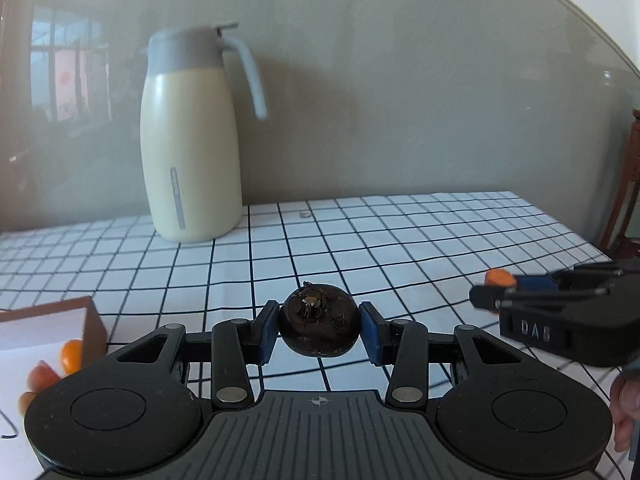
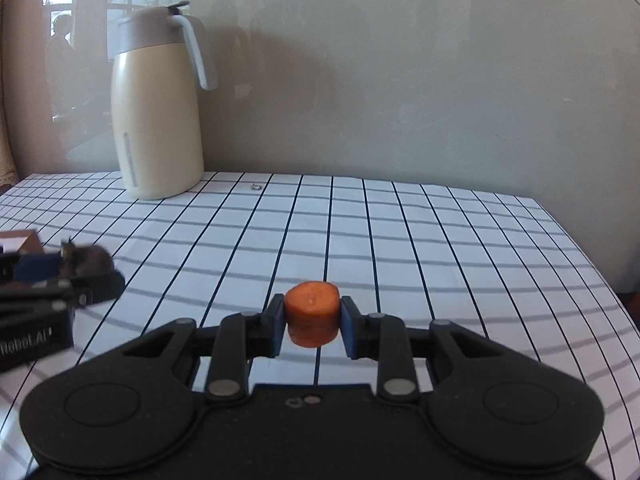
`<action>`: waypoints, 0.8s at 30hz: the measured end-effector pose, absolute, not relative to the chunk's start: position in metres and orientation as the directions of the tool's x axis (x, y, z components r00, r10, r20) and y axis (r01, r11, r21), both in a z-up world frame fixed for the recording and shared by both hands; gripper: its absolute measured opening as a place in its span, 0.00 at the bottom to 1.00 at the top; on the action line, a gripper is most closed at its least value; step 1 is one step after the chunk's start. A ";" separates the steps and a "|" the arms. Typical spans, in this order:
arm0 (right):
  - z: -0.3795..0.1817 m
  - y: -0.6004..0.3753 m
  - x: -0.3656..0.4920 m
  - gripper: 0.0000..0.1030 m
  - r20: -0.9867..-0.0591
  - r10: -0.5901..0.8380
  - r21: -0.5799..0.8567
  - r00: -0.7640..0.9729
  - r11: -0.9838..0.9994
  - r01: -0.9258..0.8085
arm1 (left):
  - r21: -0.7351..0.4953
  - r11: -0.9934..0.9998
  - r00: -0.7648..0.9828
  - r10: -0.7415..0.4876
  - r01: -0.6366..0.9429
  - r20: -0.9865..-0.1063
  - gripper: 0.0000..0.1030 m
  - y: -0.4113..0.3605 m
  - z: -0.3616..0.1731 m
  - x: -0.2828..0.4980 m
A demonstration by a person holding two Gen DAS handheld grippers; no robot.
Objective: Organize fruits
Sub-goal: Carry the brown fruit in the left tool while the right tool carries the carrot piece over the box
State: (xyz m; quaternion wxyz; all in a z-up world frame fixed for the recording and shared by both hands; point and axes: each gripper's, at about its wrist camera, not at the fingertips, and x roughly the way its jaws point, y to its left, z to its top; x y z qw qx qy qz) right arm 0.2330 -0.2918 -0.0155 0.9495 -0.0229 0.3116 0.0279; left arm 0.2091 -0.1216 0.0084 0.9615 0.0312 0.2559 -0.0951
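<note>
Left wrist view: my left gripper (image 1: 319, 326) is clenched on a dark round fruit (image 1: 319, 320), both blue pads (image 1: 267, 330) pressed to its sides; the fruit is squat, its wider axis lying across the jaws, its tufted stem end tilted up and toward the camera. It hangs above the checked tablecloth (image 1: 400, 232), clear of the surface. At lower left, an open box (image 1: 90, 316) holds several orange pieces (image 1: 71, 355). The right gripper (image 1: 494, 292) enters from the right edge, pointing left, with an orange chunk (image 1: 498, 278) at its tip — a hand (image 1: 626, 412) shows below it. Right wrist view: my right gripper (image 2: 312, 322) grasps the orange chunk (image 2: 311, 314), a short cylinder standing upright, flat cut face up, its axis roughly vertical between the pads, held above the cloth. The left gripper (image 2: 68, 276) appears blurred at left, carrying the dark fruit (image 2: 86, 260). Both tools point forward and slightly downward toward the wall. A cream jug (image 2: 156, 120) with a grey lid and handle stands upright at the back left of the table — well apart from both fruits.
</note>
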 end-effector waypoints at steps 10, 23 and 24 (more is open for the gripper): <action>0.003 -0.273 0.176 0.18 -0.552 0.073 -0.028 0.830 0.994 -0.106 | 0.044 0.981 0.872 -0.148 0.190 -0.467 0.42 -0.097 0.015 0.142; 0.013 -0.230 0.116 0.18 -0.528 0.191 -0.056 0.828 0.965 -0.258 | 0.134 0.984 0.904 -0.049 0.117 -0.425 0.42 -0.039 0.024 0.063; 0.015 -0.226 0.113 0.18 -0.524 0.201 -0.055 0.827 0.962 -0.268 | 0.138 0.985 0.907 -0.038 0.106 -0.420 0.42 -0.034 0.025 0.056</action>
